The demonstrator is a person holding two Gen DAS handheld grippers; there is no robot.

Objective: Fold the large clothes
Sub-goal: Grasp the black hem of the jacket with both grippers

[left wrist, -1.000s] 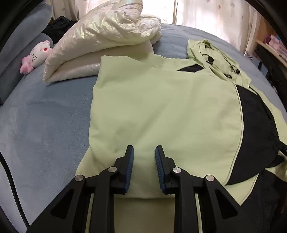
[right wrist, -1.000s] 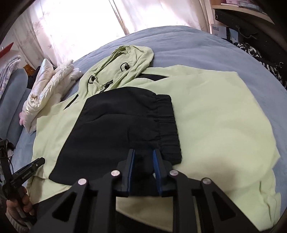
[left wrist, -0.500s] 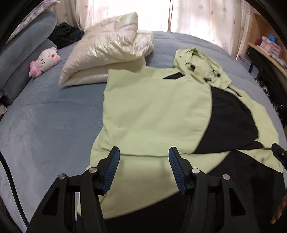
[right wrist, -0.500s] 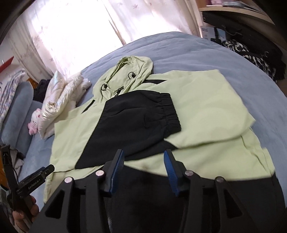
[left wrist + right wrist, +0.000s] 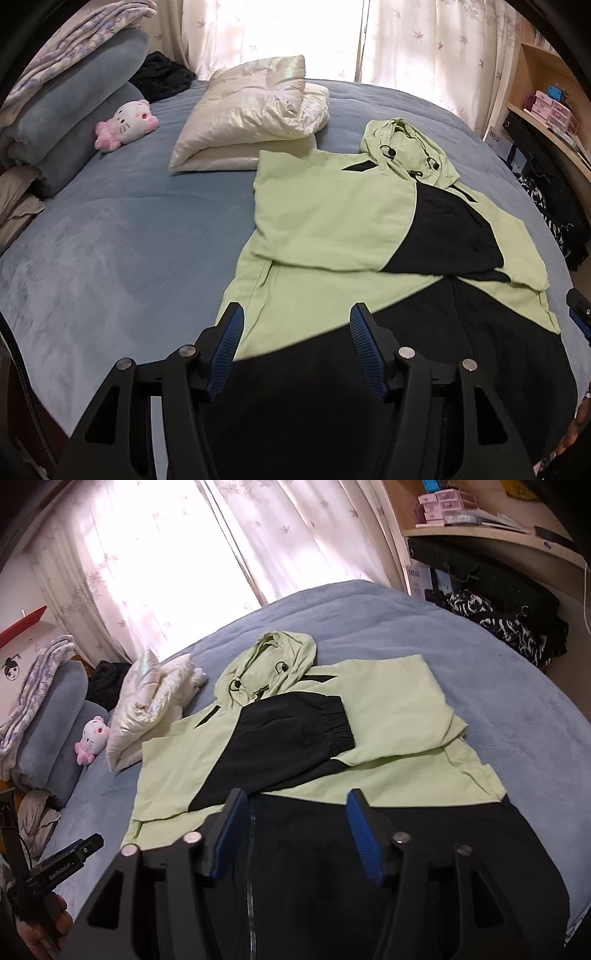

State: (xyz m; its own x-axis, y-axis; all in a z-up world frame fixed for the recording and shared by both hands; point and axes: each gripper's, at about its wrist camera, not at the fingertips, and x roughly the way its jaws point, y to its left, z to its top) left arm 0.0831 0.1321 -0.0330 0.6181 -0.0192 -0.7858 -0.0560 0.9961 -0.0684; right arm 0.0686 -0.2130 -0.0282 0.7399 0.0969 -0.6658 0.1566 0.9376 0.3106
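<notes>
A light green and black hooded jacket [image 5: 332, 206] lies flat on the blue bed [image 5: 110, 258], hood [image 5: 406, 147] at the far end. Both sleeves are folded across its chest: the green one on top, the black cuffed one [image 5: 295, 731] beneath. My left gripper [image 5: 295, 310] hovers above the jacket's lower left part where green meets the black hem. Its jaws are opening and nothing is between them. My right gripper [image 5: 295, 794] hangs over the black lower panel near the zip [image 5: 251, 849]. Its jaws are also opening, with nothing between them.
A folded white puffy jacket [image 5: 255, 110] lies beyond the green one. A pink and white plush toy [image 5: 125, 125] and rolled blue blankets [image 5: 74, 110] sit at the far left. Wooden shelves [image 5: 546, 110] and dark clothes [image 5: 509, 627] stand right of the bed.
Both grippers have pulled back and risen from the jacket, so more of its black lower part shows. Their jaws have gone from nearly together to wide apart.
</notes>
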